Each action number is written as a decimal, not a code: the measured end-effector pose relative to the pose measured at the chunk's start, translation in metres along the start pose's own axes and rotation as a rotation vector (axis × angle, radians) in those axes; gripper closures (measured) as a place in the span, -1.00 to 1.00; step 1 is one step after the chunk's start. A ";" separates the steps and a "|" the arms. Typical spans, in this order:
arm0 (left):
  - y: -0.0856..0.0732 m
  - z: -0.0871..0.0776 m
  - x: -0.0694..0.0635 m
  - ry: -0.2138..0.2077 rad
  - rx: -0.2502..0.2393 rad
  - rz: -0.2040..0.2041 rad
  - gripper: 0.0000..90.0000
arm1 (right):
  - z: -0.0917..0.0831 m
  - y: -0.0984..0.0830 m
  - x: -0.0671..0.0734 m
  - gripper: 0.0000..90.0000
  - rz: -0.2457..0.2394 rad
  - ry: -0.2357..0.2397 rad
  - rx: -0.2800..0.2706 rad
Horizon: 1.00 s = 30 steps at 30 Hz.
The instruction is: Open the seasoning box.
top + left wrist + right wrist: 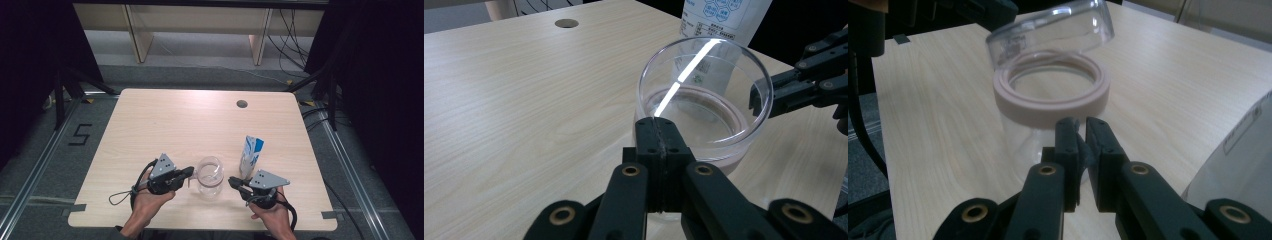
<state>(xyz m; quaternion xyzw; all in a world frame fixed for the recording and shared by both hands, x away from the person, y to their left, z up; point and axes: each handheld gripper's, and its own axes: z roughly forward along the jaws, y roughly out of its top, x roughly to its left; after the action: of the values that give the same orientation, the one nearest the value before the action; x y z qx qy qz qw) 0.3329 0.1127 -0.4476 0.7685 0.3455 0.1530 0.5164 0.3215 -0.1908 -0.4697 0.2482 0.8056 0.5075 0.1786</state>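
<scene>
On the floor to the left of the bench (150, 120), black tape strips (80, 134) form a figure that reads as a "5". The white and blue carton (250, 156) standing on the bench carries print: in the left gripper view its face (724, 15) shows blue hexagon badges and lines of small dark text, all too small and blurred to read. No brand name can be made out.
</scene>
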 end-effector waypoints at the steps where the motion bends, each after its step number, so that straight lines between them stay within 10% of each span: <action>1: 0.000 0.000 0.000 0.001 0.002 0.002 0.99 | 0.001 0.002 0.000 0.89 0.001 0.000 -0.008; 19: 0.000 -0.002 0.001 0.003 0.008 0.000 0.97 | 0.014 0.023 0.005 0.93 -0.014 0.044 -0.028; 30: -0.011 -0.023 0.006 -0.030 0.029 0.017 0.19 | 0.013 0.036 0.010 0.93 -0.024 0.058 -0.052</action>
<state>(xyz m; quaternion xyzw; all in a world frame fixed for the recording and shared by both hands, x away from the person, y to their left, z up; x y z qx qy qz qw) 0.3197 0.1351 -0.4490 0.7811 0.3335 0.1406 0.5088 0.3286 -0.1620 -0.4428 0.2190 0.7997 0.5333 0.1676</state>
